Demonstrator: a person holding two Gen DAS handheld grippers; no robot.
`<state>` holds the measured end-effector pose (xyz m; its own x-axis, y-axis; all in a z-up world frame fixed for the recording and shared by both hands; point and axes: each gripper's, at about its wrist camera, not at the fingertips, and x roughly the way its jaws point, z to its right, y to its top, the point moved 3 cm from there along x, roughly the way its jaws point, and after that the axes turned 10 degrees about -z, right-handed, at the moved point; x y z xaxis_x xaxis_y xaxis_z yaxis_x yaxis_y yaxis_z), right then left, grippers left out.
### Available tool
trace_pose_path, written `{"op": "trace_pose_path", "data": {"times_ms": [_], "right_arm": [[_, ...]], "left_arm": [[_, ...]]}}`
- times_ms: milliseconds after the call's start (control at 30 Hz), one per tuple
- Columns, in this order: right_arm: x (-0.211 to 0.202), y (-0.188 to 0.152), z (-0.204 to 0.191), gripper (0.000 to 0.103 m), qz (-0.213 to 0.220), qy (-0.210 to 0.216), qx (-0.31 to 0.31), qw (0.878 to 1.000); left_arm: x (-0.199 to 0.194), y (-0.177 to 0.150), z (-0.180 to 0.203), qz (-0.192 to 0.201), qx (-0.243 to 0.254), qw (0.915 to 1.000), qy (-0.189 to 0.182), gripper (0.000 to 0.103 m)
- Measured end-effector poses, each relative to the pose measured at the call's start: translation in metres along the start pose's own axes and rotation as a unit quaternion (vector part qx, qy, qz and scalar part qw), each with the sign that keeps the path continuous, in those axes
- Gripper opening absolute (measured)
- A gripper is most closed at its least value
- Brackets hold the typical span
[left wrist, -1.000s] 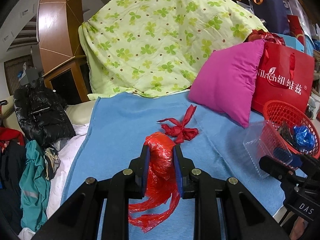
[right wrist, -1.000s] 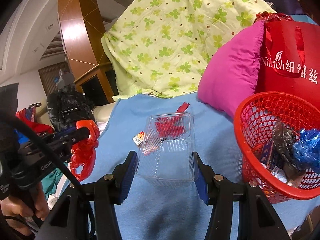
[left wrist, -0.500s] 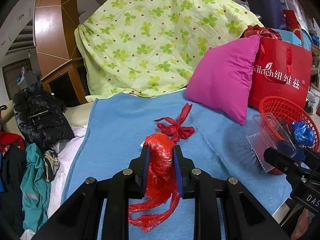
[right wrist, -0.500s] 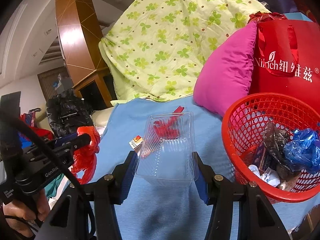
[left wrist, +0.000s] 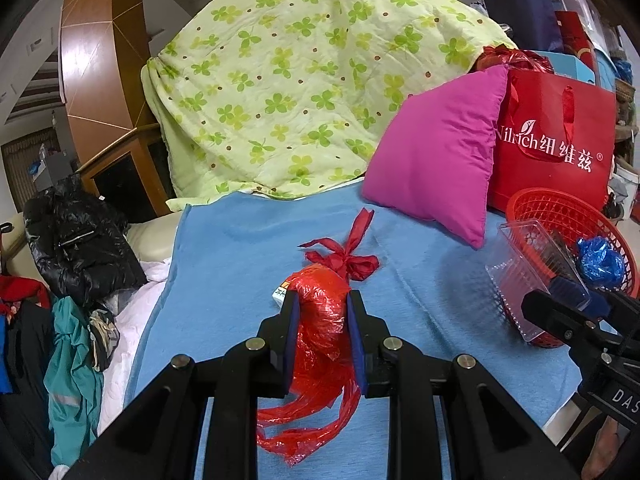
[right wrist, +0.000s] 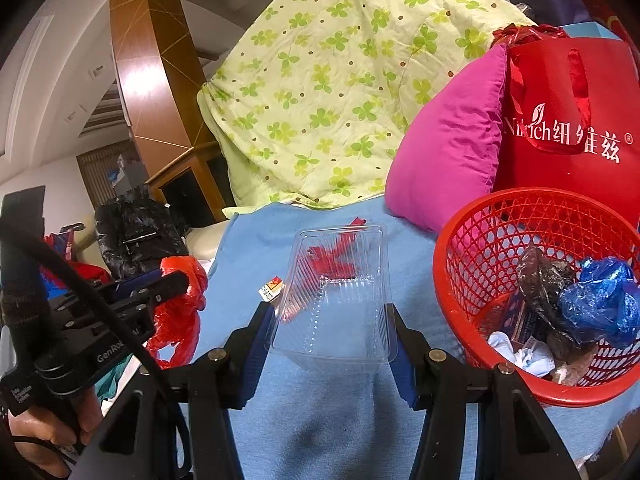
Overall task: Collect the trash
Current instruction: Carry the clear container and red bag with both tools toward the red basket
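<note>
Right wrist: tray (right wrist: 336, 304) beside basket rim (right wrist: 444, 280)

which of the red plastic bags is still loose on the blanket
The knotted red bag, lying untouched on the blue blanket ahead of the left gripper. The other red bag is clamped between that gripper's fingers.

"Nilrich 纽维兹" on red bag (left wrist: 554, 148), "DAS" on right gripper (left wrist: 568, 292)

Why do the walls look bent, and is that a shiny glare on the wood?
Both views are fisheye, so straight edges bow and the corners go black. In the right wrist view the wooden pillar carries a bright glare patch; in the left wrist view it looks duller. The clear plastic tray shows faint reflections.
</note>
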<state>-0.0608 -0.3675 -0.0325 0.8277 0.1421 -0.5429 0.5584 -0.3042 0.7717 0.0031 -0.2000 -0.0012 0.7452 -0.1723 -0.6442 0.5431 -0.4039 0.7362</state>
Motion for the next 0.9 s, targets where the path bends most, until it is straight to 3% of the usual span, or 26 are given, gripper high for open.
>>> {"op": "trace_pose_path", "data": {"times_ms": [900], "right_arm": [[-0.015, 0.0, 0.014, 0.057, 0.017, 0.007, 0.013, 1.0]], "left_arm": [[-0.003, 0.007, 0.017, 0.001, 0.027, 0.9996, -0.001, 0.025]]}}
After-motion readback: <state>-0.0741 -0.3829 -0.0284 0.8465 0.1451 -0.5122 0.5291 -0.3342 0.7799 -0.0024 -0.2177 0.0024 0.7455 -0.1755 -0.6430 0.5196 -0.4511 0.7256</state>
